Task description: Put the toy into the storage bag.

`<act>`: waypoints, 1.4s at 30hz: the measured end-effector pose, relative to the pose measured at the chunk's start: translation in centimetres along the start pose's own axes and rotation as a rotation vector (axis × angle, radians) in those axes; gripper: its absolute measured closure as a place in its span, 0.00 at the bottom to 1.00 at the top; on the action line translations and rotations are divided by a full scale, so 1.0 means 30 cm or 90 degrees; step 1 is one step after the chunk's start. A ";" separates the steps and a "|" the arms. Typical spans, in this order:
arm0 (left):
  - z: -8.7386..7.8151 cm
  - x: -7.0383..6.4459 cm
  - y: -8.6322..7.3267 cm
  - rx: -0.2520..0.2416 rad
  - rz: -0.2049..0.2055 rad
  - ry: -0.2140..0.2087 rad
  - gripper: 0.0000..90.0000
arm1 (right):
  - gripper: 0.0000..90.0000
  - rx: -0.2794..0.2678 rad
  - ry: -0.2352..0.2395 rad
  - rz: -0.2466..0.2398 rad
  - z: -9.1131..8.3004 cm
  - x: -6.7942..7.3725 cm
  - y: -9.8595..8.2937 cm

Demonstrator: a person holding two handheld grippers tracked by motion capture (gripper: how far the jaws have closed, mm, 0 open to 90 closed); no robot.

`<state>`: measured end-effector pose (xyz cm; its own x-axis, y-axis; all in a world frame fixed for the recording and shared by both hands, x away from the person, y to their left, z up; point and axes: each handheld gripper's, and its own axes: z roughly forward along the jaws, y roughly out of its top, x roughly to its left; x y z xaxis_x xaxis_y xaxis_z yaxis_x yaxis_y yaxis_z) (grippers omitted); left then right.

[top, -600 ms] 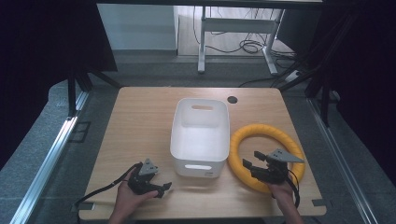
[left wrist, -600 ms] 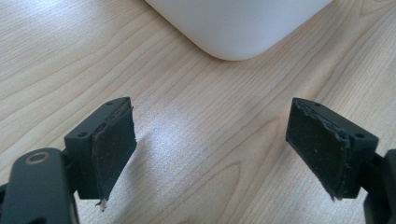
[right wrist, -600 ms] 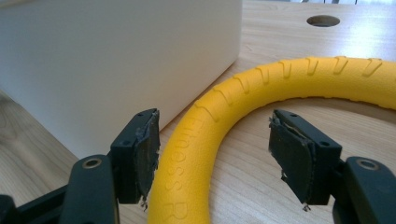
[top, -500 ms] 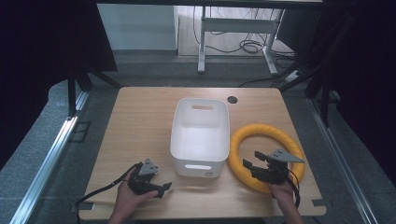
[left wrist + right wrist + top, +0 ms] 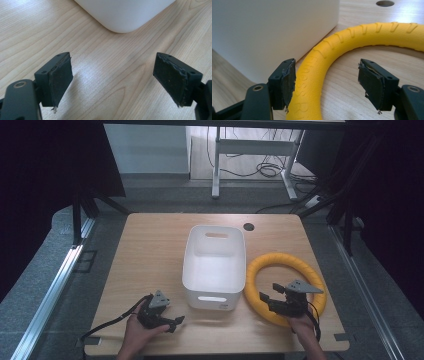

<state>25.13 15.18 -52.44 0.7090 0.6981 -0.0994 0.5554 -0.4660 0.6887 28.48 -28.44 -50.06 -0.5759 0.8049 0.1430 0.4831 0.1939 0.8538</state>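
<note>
One white bin (image 5: 214, 265), one yellow ring (image 5: 285, 282) and two grippers are counted on the table (image 5: 150, 250). The ring lies just right of the bin. The left gripper (image 5: 112, 80) is held released over bare wood; the right gripper (image 5: 327, 82) is spread astride the ring's tube, whose embossed lettering is seen in the right gripper view.

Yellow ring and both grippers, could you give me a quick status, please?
Left gripper open over bare table. Right gripper open, straddling yellow ring. White bin close beside.

Black left gripper (image 5: 112, 82) with worn pads, grey three-cornered plate (image 5: 159, 299), trailing black cable (image 5: 107, 324).
</note>
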 end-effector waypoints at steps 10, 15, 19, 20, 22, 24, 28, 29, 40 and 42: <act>0.010 -0.005 0.004 0.007 0.007 -0.002 0.18 | 0.35 0.019 0.011 -0.011 -0.002 0.000 0.004; 0.002 -0.007 0.002 0.010 0.011 0.002 0.18 | 0.36 0.017 0.015 -0.009 -0.009 -0.007 0.009; -0.002 -0.012 -0.001 0.005 0.009 0.001 0.18 | 0.37 0.014 0.022 -0.005 -0.027 -0.023 0.028; -0.002 -0.012 -0.001 0.005 0.009 -0.001 0.18 | 0.37 0.017 0.024 -0.006 -0.029 -0.024 0.032; 0.002 -0.015 -0.001 0.006 0.009 -0.004 0.18 | 0.37 0.044 0.032 -0.017 -0.033 -0.027 0.049; 0.002 -0.017 0.000 0.007 0.011 -0.005 0.18 | 0.37 0.069 0.040 -0.031 -0.035 -0.026 0.068; -0.001 -0.020 0.002 0.004 0.011 -0.005 0.18 | 0.37 0.099 0.047 -0.060 -0.040 -0.016 0.098; -0.002 -0.020 0.003 0.005 0.011 -0.005 0.18 | 0.37 0.107 0.049 -0.065 -0.040 -0.013 0.105; 0.002 -0.020 0.002 0.010 0.016 -0.006 0.18 | 0.38 0.214 0.085 -0.120 -0.034 -0.003 0.156; 0.002 -0.020 0.003 0.010 0.016 -0.006 0.18 | 0.38 0.228 0.088 -0.126 -0.031 -0.002 0.159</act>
<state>24.77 14.70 -52.36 0.7266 0.6812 -0.0895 0.5445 -0.4915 0.6797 30.18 -28.09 -45.52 -0.7515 0.6549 0.0796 0.5384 0.5391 0.6477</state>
